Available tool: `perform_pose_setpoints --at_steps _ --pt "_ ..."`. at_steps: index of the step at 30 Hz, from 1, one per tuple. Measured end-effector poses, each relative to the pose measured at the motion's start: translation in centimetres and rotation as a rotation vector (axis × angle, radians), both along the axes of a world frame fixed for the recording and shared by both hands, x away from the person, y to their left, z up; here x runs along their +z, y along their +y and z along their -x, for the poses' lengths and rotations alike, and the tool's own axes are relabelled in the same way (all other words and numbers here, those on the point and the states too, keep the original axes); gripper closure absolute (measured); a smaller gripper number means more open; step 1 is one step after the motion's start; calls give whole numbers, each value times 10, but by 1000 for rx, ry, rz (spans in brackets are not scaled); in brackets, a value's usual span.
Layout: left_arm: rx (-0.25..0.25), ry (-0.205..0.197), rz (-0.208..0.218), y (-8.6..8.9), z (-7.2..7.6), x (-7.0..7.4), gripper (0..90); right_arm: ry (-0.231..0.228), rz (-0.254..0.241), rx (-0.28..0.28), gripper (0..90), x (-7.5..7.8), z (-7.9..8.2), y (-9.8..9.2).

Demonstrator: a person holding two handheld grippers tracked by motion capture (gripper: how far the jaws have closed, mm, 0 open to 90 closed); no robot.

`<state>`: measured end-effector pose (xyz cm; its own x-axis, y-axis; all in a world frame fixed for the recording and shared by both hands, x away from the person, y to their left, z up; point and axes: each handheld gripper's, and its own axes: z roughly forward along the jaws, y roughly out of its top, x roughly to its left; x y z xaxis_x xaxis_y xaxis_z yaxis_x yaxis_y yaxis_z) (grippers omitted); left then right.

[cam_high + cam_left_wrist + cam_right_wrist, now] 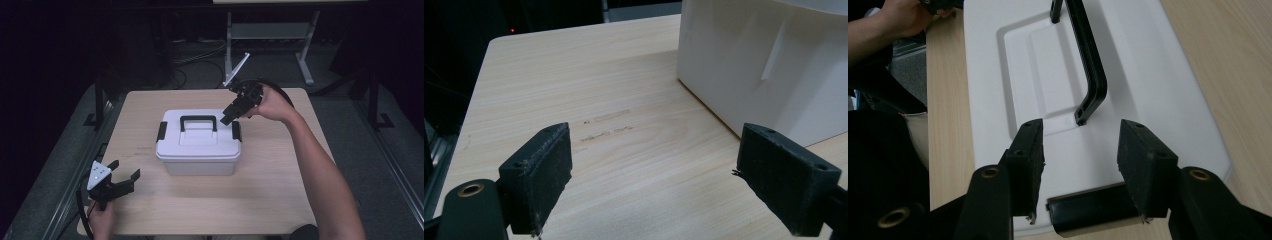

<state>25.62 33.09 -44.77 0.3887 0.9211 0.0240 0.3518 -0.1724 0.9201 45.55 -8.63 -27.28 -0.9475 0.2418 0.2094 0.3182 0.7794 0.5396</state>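
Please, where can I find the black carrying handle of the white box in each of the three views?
High view: black handle on the lid, picture centre.
Left gripper view: not in it; the box wall is at upper right.
Right gripper view: handle at top centre, above the jaws.
Shared landmark: the white box.

1 white box (199,150) w/ 1 handle (198,120), 2 latches (161,131), 2 grippers (124,176).

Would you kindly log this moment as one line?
right gripper: open over right latch | left gripper: open, above table | box: lid on
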Motion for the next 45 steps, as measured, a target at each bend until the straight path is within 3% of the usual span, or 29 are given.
perform_pose_setpoints --at_steps 45 --pt "6 7 -2 5 0 -1 137 30 -12 -112 489 -17 18 -57"
